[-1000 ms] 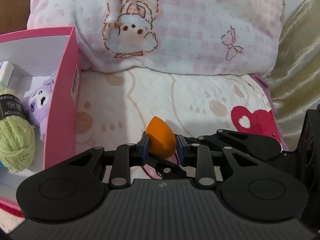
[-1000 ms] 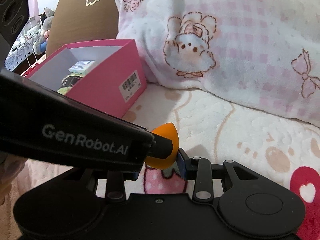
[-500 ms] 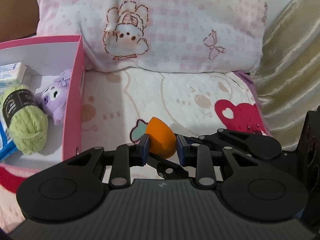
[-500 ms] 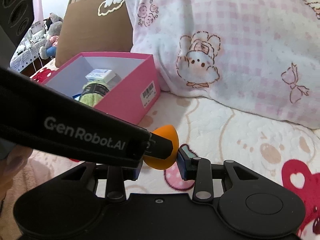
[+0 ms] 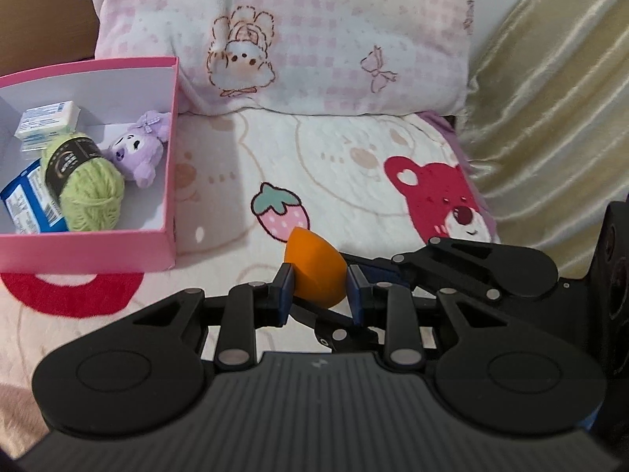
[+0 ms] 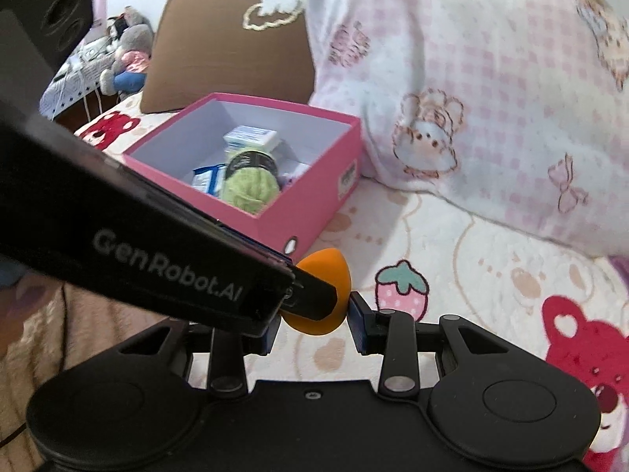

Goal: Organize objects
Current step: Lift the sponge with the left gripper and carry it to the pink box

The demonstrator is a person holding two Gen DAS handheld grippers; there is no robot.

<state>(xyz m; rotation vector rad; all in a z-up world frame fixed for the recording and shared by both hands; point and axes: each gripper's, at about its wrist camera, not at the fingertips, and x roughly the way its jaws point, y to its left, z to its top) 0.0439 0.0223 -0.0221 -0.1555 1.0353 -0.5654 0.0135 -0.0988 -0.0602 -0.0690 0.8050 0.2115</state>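
Fingers of the left gripper (image 5: 318,289) were closed on an orange makeup sponge (image 5: 314,273), its rounded base pinched between the blue pads and its pointed tip aimed up and left, low in the centre of the left wrist view. In the right wrist view the same sponge (image 6: 326,295) sat between the fingers of the right gripper (image 6: 314,322); the right pad looked to be at the sponge's edge, while the left one was hidden behind the other gripper's black body, so I could not tell whether that gripper was gripping it.

The sponge was held above a cartoon-print blanket (image 5: 354,165), just below a printed pink strawberry (image 5: 280,210) and left of a red bear print (image 5: 444,200). A pink box (image 5: 90,249) lay on the blanket at the left of the frame, apart from the sponge. Inside it were a green yarn ball (image 5: 88,188) with a black label, a purple plush toy (image 5: 141,149) touching the yarn, a white carton (image 5: 49,120) at the back and a blue packet (image 5: 27,200) at the left. A pink checked pillow (image 5: 314,35) filled the upper frame, with a brown cushion (image 6: 228,51) behind the box.
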